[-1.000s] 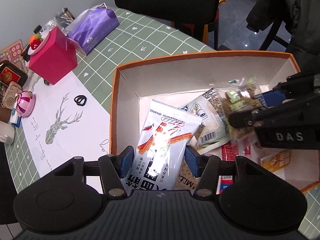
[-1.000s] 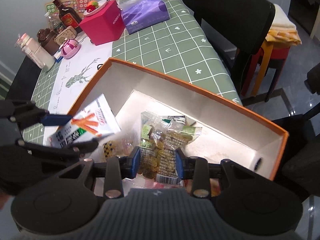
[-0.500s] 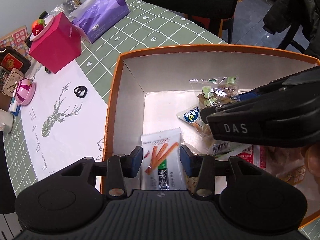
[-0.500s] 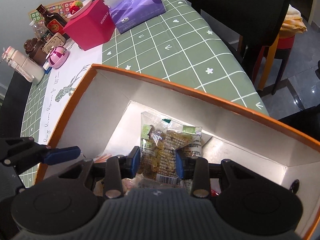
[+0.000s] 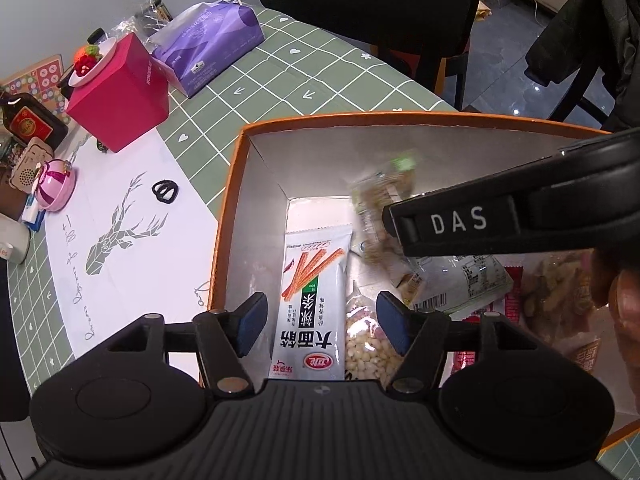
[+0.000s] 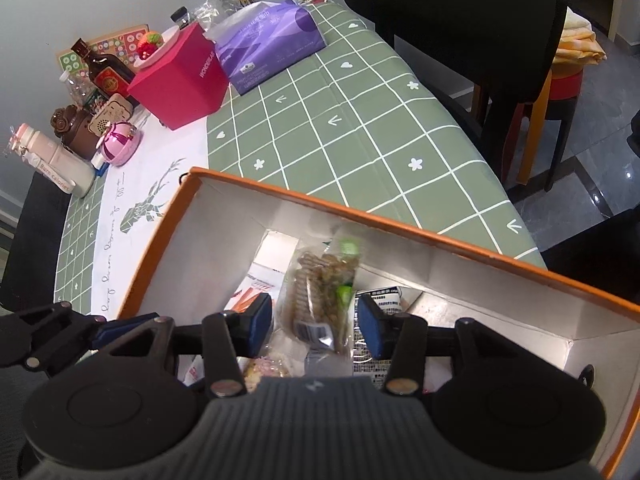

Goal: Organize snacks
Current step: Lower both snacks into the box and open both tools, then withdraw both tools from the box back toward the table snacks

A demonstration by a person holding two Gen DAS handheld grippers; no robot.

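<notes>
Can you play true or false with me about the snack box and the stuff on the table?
1. The snack box has an orange rim. True.
2. The white packet with orange sticks lies on the table outside the box. False: it lies inside the box.
3. The left hand-held gripper pinches that packet. False: its pads stand apart from it.
4. The red cube box stands beside the purple tissue pack. True.

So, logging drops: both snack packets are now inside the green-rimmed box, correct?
The rim is wrong: the box has an orange rim, as the left wrist view shows. The white stick-snack packet and the clear packet are inside it.
</notes>
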